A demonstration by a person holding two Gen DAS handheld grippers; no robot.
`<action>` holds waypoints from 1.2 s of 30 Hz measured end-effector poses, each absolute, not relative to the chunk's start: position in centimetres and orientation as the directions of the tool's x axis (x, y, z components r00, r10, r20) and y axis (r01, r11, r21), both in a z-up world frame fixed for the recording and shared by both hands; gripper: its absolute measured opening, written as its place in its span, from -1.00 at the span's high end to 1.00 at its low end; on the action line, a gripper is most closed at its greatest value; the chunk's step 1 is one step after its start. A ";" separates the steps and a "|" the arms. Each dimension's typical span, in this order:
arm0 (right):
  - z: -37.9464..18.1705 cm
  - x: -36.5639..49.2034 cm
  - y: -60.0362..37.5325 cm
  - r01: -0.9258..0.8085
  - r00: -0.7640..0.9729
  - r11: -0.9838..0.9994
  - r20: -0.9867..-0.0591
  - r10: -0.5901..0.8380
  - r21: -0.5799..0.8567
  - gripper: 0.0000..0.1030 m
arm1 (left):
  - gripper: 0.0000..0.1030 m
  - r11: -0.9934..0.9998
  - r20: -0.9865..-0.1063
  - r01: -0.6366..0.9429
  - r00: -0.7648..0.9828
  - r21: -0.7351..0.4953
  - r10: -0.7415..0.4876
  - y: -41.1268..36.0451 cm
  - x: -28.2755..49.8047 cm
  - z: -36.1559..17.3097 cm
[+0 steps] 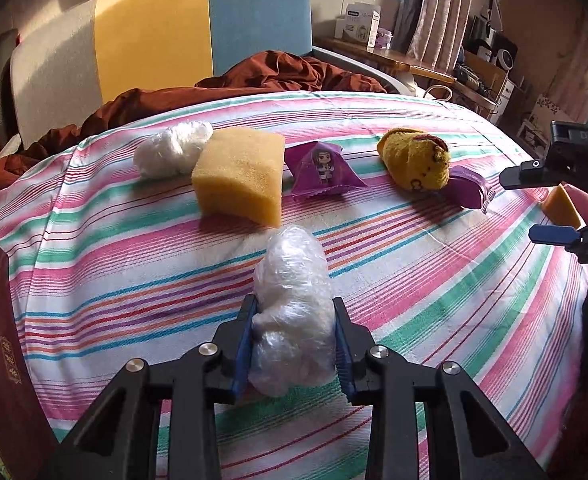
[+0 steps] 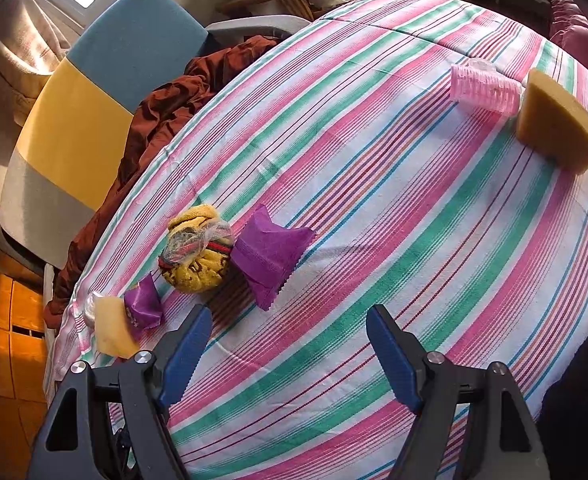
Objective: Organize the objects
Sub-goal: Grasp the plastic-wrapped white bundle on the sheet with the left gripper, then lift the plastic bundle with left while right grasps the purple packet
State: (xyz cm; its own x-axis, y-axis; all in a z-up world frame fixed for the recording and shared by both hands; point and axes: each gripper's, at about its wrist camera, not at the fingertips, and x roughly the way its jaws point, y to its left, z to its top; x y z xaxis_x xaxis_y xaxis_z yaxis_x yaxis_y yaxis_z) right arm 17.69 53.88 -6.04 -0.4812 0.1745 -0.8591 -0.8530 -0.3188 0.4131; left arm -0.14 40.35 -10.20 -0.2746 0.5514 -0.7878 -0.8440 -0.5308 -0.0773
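Observation:
My left gripper (image 1: 294, 308) is shut on a clear plastic-wrapped bundle (image 1: 291, 312) just above the striped cloth (image 1: 434, 280). Beyond it lie a second wrapped bundle (image 1: 171, 150), a yellow sponge (image 1: 239, 176), a purple snack packet (image 1: 322, 172), a yellow plush toy (image 1: 416, 160) and another purple packet (image 1: 470, 186). My right gripper (image 2: 287, 322) is open and empty above the cloth, near the purple packet (image 2: 267, 254) and the plush toy (image 2: 195, 250). It also shows at the right edge of the left wrist view (image 1: 534, 204). A second sponge wedge (image 2: 556, 120) and a pink hair roller (image 2: 486, 88) lie far right.
A rust-brown blanket (image 1: 285, 72) is heaped behind the cloth, against a yellow, blue and grey headboard (image 1: 153, 36). A dark red box (image 1: 1, 328) stands at the left edge. A wooden desk (image 1: 398, 58) with boxes stands by the curtained window.

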 end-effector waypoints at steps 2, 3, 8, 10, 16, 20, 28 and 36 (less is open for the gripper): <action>-6.0 17.6 53.8 -0.854 -0.476 -0.326 -0.862 0.176 0.405 -0.57 | 0.32 -0.531 -0.784 -0.844 -0.280 -0.074 0.554 40.3 -0.1 -10.3; -6.1 17.5 53.8 -0.854 -0.474 -0.328 -0.863 0.175 0.403 -0.57 | 0.32 -0.530 -0.783 -0.845 -0.281 -0.073 0.555 40.3 -0.1 -10.3; -6.1 17.2 53.7 -0.858 -0.460 -0.340 -0.870 0.175 0.386 -0.57 | 0.32 -0.529 -0.772 -0.847 -0.301 -0.054 0.560 40.2 0.2 -10.4; -6.2 17.0 53.6 -0.859 -0.451 -0.351 -0.875 0.176 0.372 -0.57 | 0.32 -0.529 -0.770 -0.846 -0.294 -0.066 0.566 40.1 0.0 -10.4; -5.9 15.1 52.5 -0.839 -0.415 -0.444 -0.897 0.150 0.314 -0.57 | 0.31 -0.529 -0.763 -0.844 -0.284 -0.088 0.581 39.8 -0.1 -10.4; -4.0 13.0 52.0 -0.768 -0.331 -0.624 -0.924 0.192 0.146 -0.54 | 0.31 -0.528 -0.762 -0.844 -0.281 -0.094 0.584 39.8 -0.1 -10.4; -4.6 10.5 53.8 -0.558 -0.189 -0.824 -0.952 0.241 -0.098 -0.55 | 0.28 -0.527 -0.758 -0.843 -0.274 -0.106 0.592 39.6 -0.2 -10.4; -8.3 6.5 55.7 -0.507 -0.113 -0.852 -0.969 0.219 -0.133 -0.42 | 0.28 -0.526 -0.758 -0.844 -0.273 -0.108 0.593 39.6 -0.2 -10.4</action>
State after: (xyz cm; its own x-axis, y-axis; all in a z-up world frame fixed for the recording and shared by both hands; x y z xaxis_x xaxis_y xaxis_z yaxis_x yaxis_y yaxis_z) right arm 6.54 55.71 -8.33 -0.1126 0.2188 -0.9693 -0.5066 -0.8518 -0.1334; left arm -0.22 39.64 -10.43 -0.2726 0.5926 -0.7579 -0.8437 -0.5259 -0.1077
